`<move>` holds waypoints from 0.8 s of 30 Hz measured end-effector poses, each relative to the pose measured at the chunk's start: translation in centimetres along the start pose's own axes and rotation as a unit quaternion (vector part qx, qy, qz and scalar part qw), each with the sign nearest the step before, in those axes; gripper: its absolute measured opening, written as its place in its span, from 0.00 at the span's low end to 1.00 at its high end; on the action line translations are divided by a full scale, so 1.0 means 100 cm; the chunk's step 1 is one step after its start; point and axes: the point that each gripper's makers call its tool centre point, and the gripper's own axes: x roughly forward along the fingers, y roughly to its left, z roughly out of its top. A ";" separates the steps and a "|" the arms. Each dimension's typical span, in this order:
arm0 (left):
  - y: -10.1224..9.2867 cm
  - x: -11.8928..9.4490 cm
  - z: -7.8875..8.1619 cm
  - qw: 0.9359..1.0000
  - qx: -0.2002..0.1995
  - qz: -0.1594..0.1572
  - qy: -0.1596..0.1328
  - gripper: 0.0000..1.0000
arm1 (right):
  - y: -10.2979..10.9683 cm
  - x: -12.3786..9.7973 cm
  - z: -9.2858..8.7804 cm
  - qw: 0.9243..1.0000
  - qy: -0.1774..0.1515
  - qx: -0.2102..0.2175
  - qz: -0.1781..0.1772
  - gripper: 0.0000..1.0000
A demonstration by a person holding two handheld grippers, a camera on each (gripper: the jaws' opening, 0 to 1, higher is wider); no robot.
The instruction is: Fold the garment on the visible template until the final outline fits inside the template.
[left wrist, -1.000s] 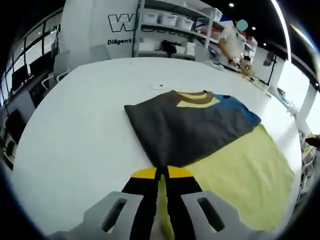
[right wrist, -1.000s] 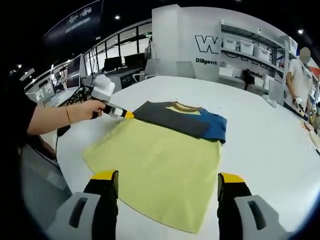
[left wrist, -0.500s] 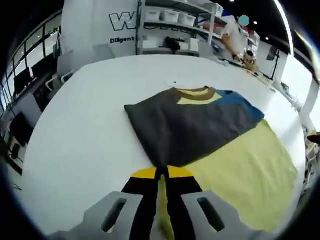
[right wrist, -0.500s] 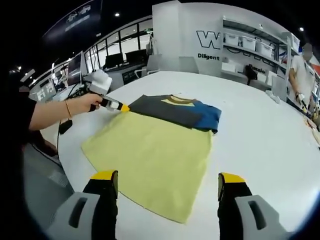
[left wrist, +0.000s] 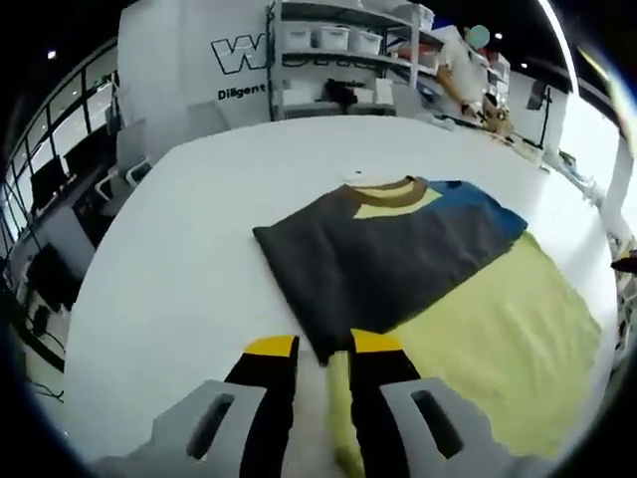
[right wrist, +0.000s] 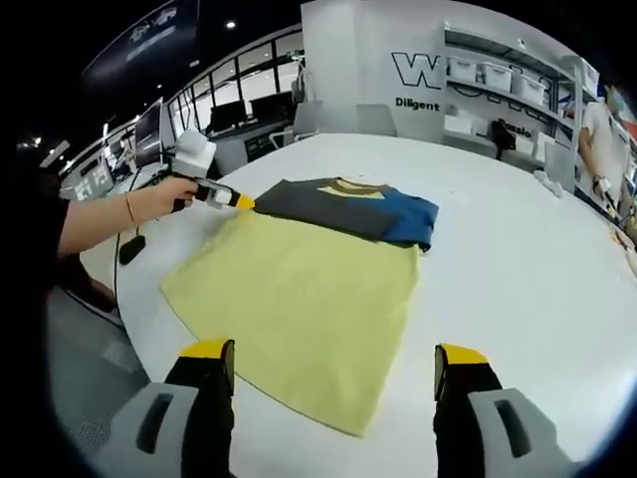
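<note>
While the left gripper [left wrist: 336,373] has its jaws closed on a yellow-green fold of the yellow, dark grey and blue short-sleeved fabric shirt [right wrist: 309,269], the shirt lies flat on the round white tabletop [right wrist: 518,259], its dark sleeve folded across the chest. Nearer than the shirt's hem, the right gripper [right wrist: 333,383] hovers, jaws wide apart, empty.
</note>
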 end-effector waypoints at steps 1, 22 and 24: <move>0.000 -0.001 0.000 1.000 -0.001 0.000 0.000 0.37 | 0.000 0.000 0.000 1.000 -0.001 0.001 -0.001 0.83; -0.022 -0.062 -0.001 0.999 -0.006 -0.040 -0.023 0.99 | 0.005 0.009 0.002 0.999 0.003 0.040 0.008 0.99; -0.022 -0.066 -0.005 0.999 0.002 -0.041 -0.017 0.99 | 0.007 0.010 -0.003 0.999 0.012 0.035 0.007 0.99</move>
